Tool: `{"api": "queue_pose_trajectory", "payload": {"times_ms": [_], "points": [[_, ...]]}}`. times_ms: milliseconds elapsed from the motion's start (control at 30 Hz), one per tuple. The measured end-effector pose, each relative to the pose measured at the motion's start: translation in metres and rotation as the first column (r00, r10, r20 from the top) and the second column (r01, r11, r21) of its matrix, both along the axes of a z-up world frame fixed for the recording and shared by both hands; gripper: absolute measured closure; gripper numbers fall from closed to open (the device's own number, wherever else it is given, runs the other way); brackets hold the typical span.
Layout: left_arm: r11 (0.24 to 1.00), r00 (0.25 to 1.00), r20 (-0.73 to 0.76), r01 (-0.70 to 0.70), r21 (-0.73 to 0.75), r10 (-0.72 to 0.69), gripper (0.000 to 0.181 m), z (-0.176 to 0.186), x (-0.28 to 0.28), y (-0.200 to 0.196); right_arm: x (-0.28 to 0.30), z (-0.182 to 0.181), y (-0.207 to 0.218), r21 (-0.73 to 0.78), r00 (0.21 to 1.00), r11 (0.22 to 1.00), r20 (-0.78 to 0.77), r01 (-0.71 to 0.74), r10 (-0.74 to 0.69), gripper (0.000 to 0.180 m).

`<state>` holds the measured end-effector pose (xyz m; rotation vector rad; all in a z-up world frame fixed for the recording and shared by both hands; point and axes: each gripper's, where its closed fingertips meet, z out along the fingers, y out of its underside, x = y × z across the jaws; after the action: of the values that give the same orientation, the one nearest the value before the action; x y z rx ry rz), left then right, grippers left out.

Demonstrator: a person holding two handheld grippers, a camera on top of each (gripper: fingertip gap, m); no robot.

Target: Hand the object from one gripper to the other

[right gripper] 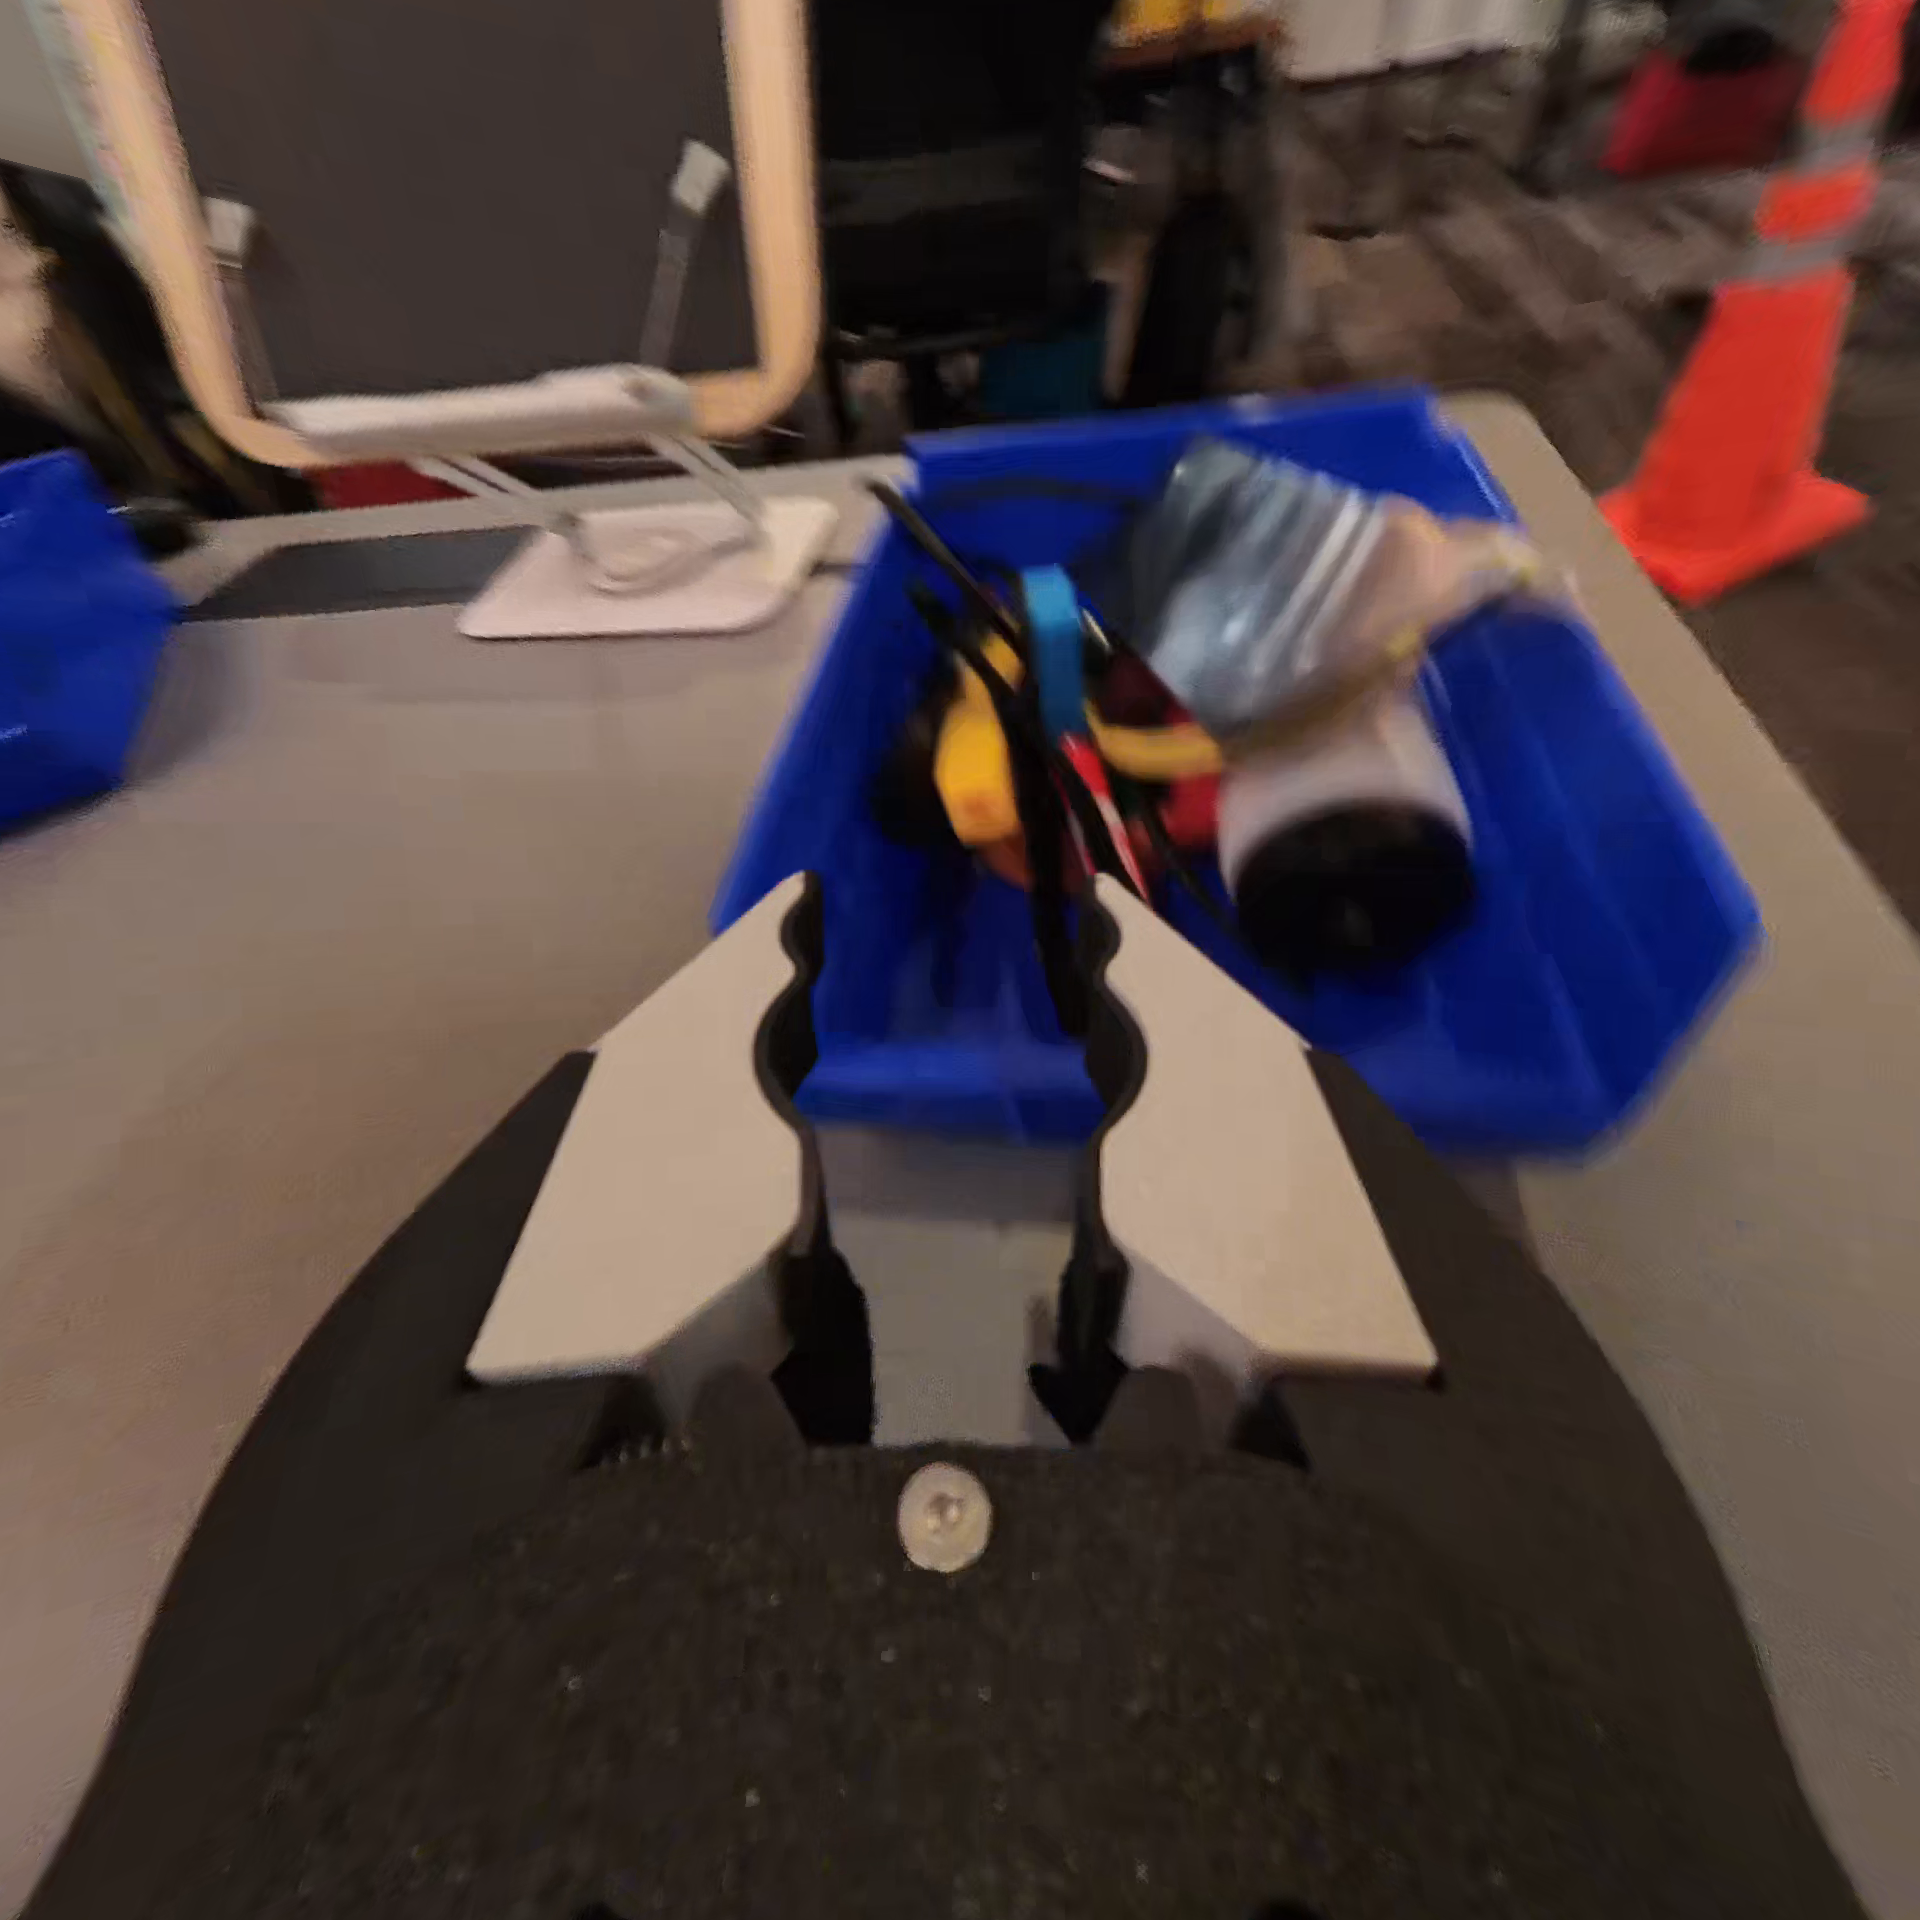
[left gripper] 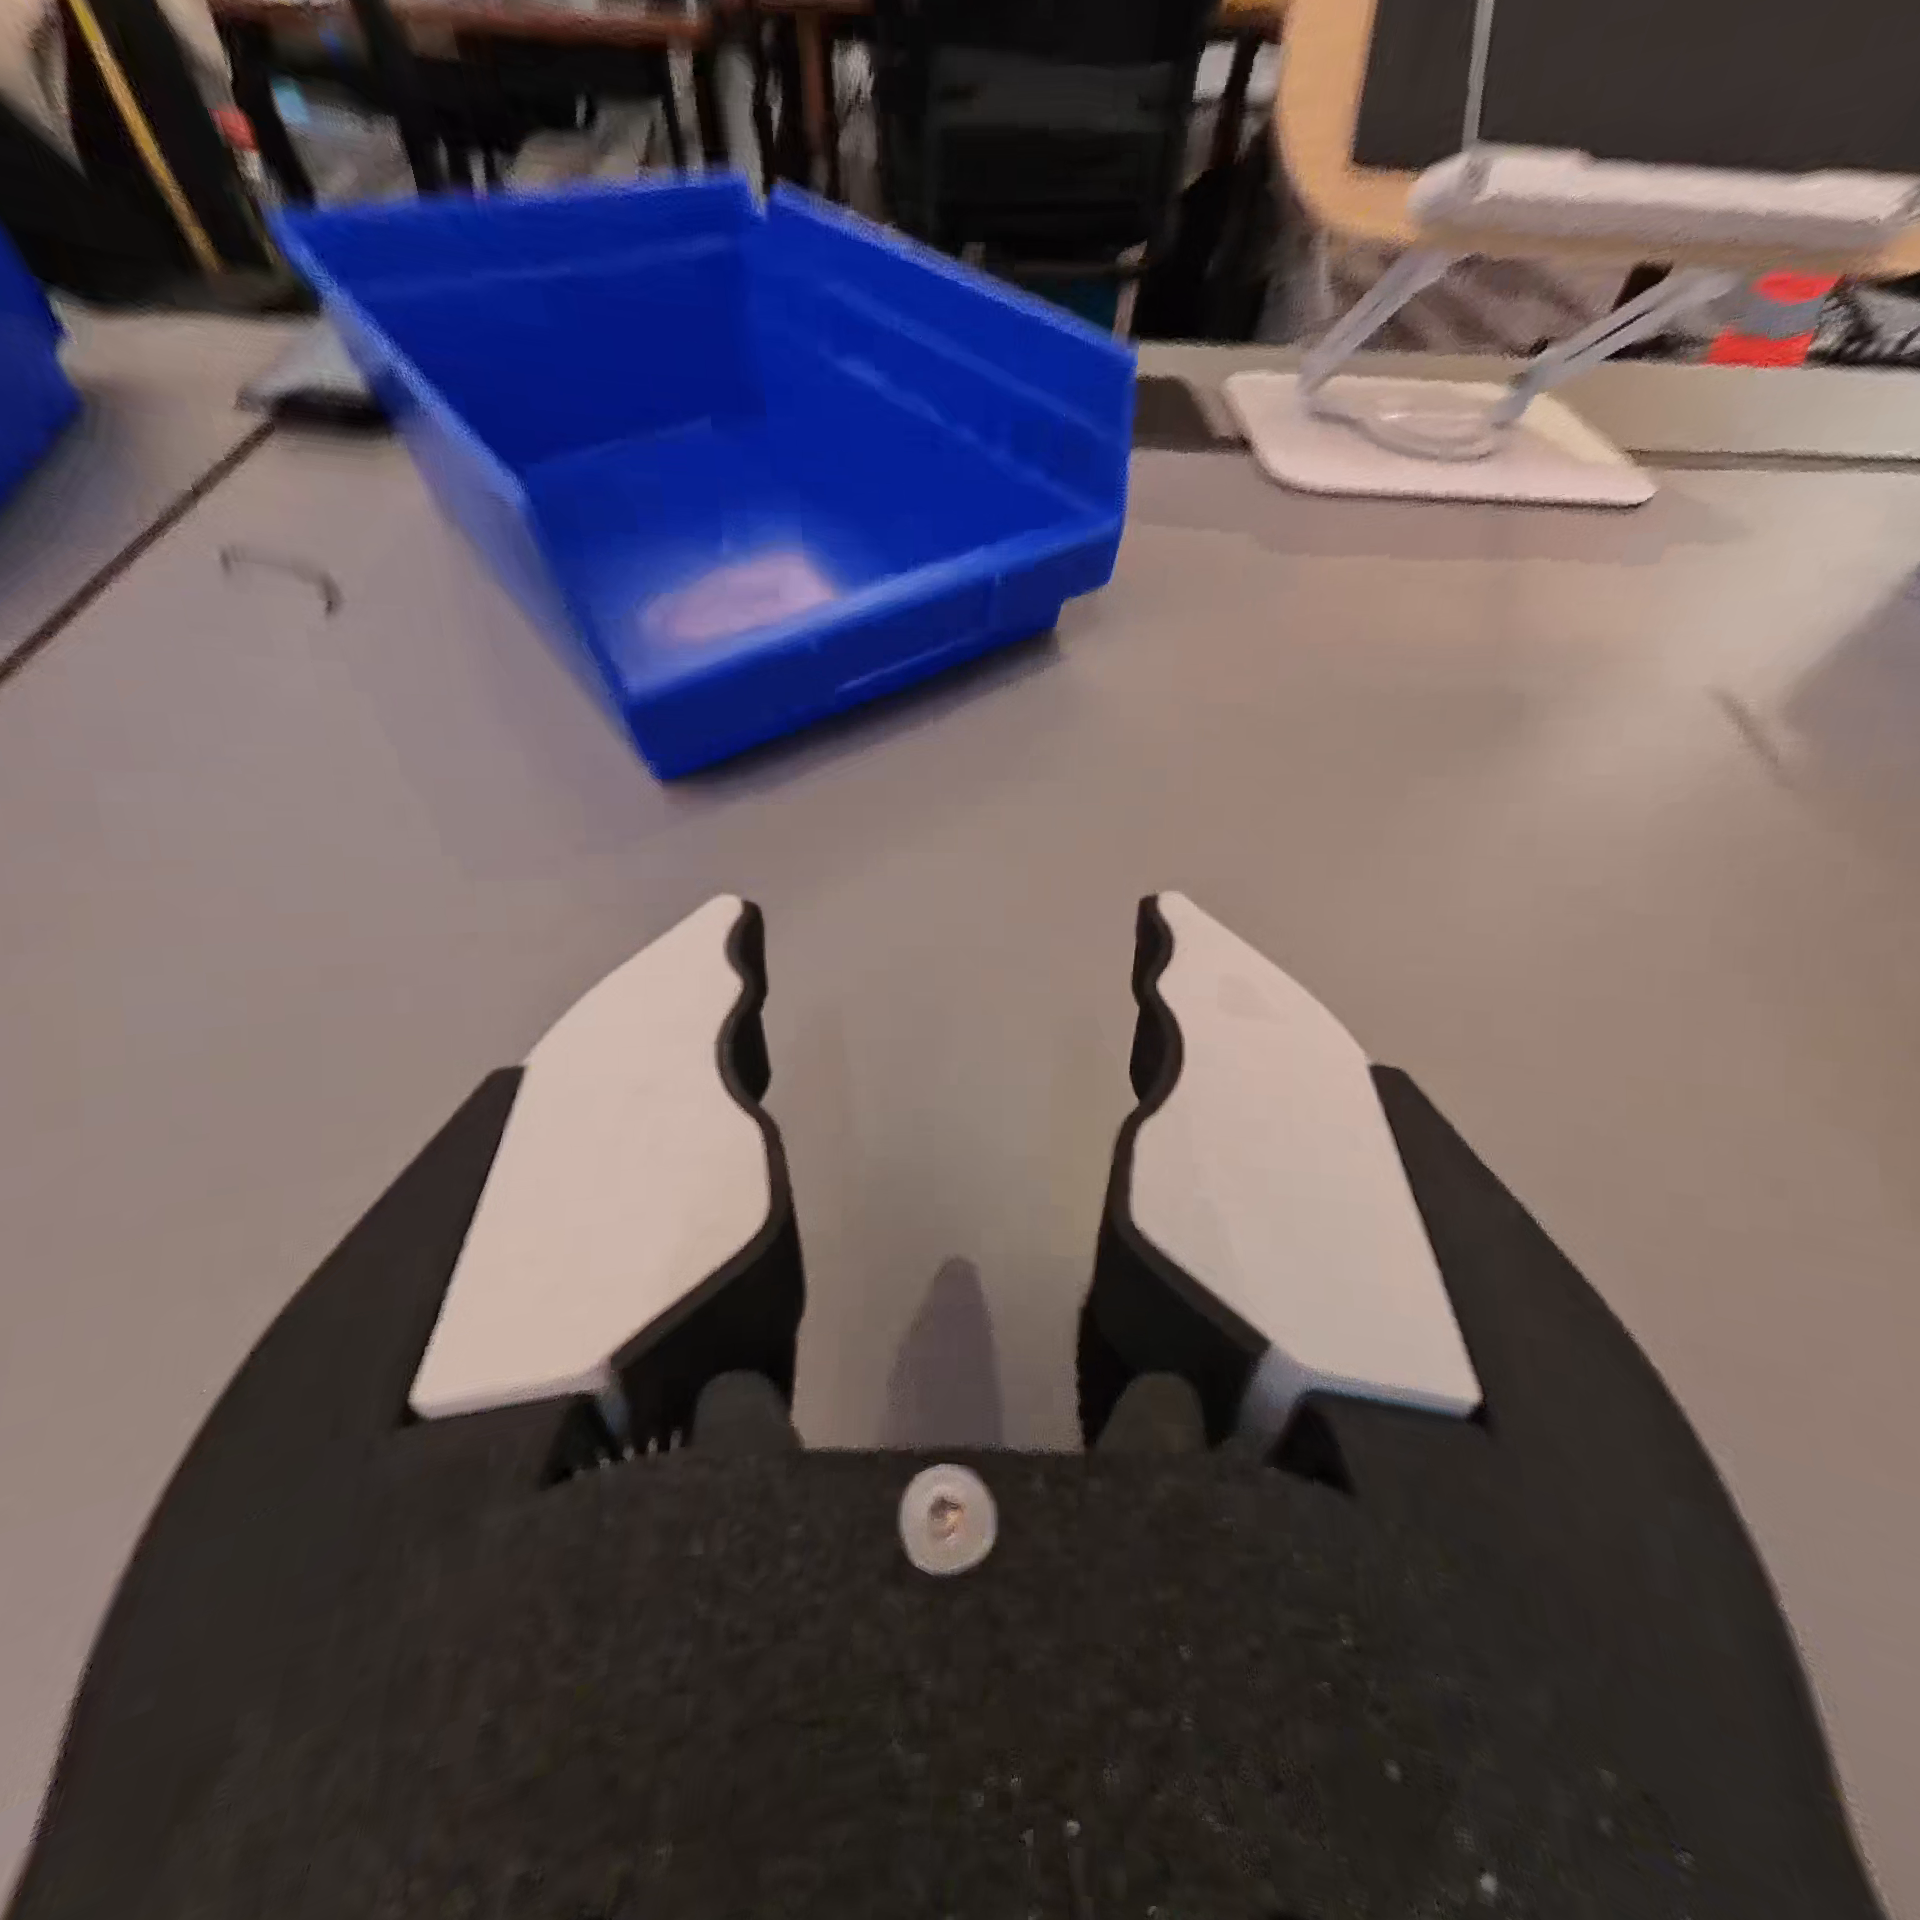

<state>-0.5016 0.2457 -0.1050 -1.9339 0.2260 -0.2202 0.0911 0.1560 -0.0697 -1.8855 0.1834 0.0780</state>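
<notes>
- Grey desk (left gripper: 1351,790) in a blurred workroom; an orange cone (right gripper: 1756,416) stands on the floor beyond.
- Objects lie in the filled blue bin (right gripper: 1558,1039): white-and-black cylinder (right gripper: 1340,831), crinkled bag (right gripper: 1268,582), yellow, red and black cable bundle (right gripper: 1018,758).
- Right hand-held gripper (right gripper: 951,894): jaws parted, nothing held, tips at that bin's near wall.
- Left hand-held gripper (left gripper: 951,914): jaws wide apart, nothing held, above bare desk, facing a second blue bin (left gripper: 883,665).
- A white stand (left gripper: 1455,447) sits behind.

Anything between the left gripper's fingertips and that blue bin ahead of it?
No. In the left wrist view, only bare grey table lies between the open left gripper and the blue bin; its nearest corner sits slightly left of the fingers.
</notes>
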Motion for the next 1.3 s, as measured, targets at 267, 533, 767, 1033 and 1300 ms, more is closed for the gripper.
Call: {"api": "queue_pose_trajectory", "payload": {"times_ms": [267,533,767,1033,1300], "points": [[0.974,0.967,-0.158,-0.213,-0.073,0.2,0.112,-0.028,-0.047,0.015,0.021,-0.042,-0.036,0.044,0.984,0.994,-0.153,0.1,-0.092,0.133],[0.971,0.978,-0.085,-0.199,-0.131,0.189,0.106,-0.038,-0.036,0.033,0.017,-0.071,-0.017,-0.048,0.985,0.996,-0.153,0.07,-0.077,0.138],[0.956,0.971,-0.017,-0.24,-0.172,0.24,0.108,-0.029,-0.059,0.087,0.041,-0.068,-0.03,-0.021,0.969,0.982,-0.16,0.189,-0.19,0.142],[0.964,0.986,0.065,-0.138,-0.226,0.156,0.16,-0.025,-0.07,0.174,0.051,-0.066,-0.031,-0.003,0.943,0.971,-0.237,0.24,-0.234,0.143],[0.969,0.986,-0.162,-0.074,-0.235,0.036,0.175,-0.028,-0.082,0.083,0.021,-0.062,-0.016,-0.039,0.98,0.989,-0.135,0.14,-0.144,0.142]]}}
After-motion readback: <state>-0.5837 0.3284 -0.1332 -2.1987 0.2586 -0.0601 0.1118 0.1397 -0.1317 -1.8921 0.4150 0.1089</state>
